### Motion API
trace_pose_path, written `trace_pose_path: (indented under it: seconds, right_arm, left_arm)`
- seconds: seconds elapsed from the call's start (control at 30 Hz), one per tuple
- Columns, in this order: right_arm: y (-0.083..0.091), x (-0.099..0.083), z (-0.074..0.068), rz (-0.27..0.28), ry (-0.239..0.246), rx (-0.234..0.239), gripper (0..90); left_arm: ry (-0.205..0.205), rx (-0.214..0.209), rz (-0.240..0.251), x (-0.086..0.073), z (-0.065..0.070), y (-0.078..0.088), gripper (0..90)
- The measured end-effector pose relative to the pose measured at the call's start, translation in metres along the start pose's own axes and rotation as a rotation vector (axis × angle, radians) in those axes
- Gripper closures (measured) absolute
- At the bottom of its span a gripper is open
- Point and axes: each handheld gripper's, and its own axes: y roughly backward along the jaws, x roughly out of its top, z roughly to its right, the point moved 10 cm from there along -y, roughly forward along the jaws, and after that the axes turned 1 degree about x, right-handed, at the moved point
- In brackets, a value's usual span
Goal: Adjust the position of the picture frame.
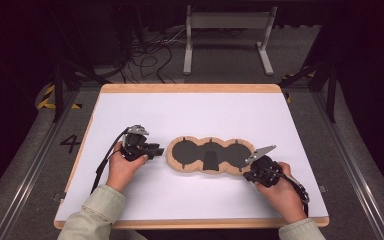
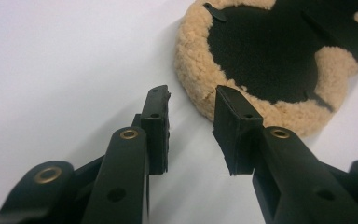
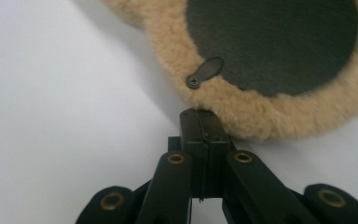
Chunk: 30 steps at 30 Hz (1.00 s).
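Worktop [image 1: 130,205]: white sheet on wood-edged board, dark room beyond; bare surface gives both hands free approach.
Left tongs [image 1: 156,149]: near left, jaws partly open, nothing between the pads; aimed at the left lobe's rim, apparently set wide enough to straddle the fleece edge.
Right tongs [image 1: 250,174]: near right, jaws pressed together, empty; tips touching or just short of the right lobe's rim, likely to nudge or pin rather than pinch.
Fleece pad [image 1: 211,155]: mid-worktop between both tongs, three-lobed, tan fleece border, dark inner face up, lying flat.
Metal frame [image 1: 227,37]: far, on floor beyond the worktop, among cables.
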Motion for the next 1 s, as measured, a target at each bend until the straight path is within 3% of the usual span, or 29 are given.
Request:
trace_pose_path:
  seconds: [0.03, 0.13, 0.23, 0.27, 0.3, 0.37, 0.5, 0.57, 0.67, 0.87, 0.9, 1.0]
  right_arm:
    - [0.000, 0.000, 0.004, 0.006, -0.012, -0.018, 90.0]
    - [0.000, -0.001, 0.008, 0.015, -0.040, -0.013, 90.0]
    - [0.003, 0.000, 0.007, 0.034, -0.050, 0.040, 90.0]
    - [0.007, 0.002, 0.007, 0.063, -0.061, 0.079, 90.0]
    - [0.014, 0.006, 0.010, 0.106, -0.088, 0.088, 90.0]
    - [0.022, 0.008, 0.021, 0.148, -0.125, 0.048, 90.0]
    - [0.027, 0.010, 0.053, 0.222, -0.217, -0.090, 83.4]
    - [0.024, 0.009, 0.063, 0.231, -0.254, -0.126, 88.5]
    - [0.016, 0.007, 0.076, 0.193, -0.266, -0.195, 90.0]
    - [-0.003, 0.010, 0.077, 0.139, -0.259, -0.198, 90.0]
    - [-0.003, 0.014, 0.077, 0.150, -0.235, -0.227, 90.0]
    - [-0.002, 0.022, 0.074, 0.183, -0.217, -0.220, 90.0]
  left_arm:
    - [0.001, 0.000, -0.002, 0.000, 0.001, 0.000, 66.9]
    - [-0.007, 0.007, -0.006, -0.001, 0.000, 0.002, 67.0]
    - [0.004, 0.012, 0.008, -0.001, -0.002, 0.004, 67.0]
    - [0.009, 0.014, 0.014, -0.001, -0.002, 0.005, 66.9]
    - [0.010, 0.017, 0.014, -0.002, -0.003, 0.005, 66.4]
    - [0.008, 0.027, 0.023, -0.003, -0.002, 0.006, 64.8]
    - [0.003, 0.041, 0.031, -0.008, 0.001, 0.011, 64.7]
    - [0.004, 0.051, 0.029, -0.012, 0.001, 0.015, 64.6]
    - [0.016, 0.063, 0.028, -0.019, -0.001, 0.020, 64.6]
    - [0.043, 0.077, 0.030, -0.027, -0.005, 0.026, 64.7]
    - [0.040, 0.078, 0.028, -0.028, -0.005, 0.027, 64.8]
    - [0.046, 0.081, 0.026, -0.029, -0.006, 0.026, 64.8]
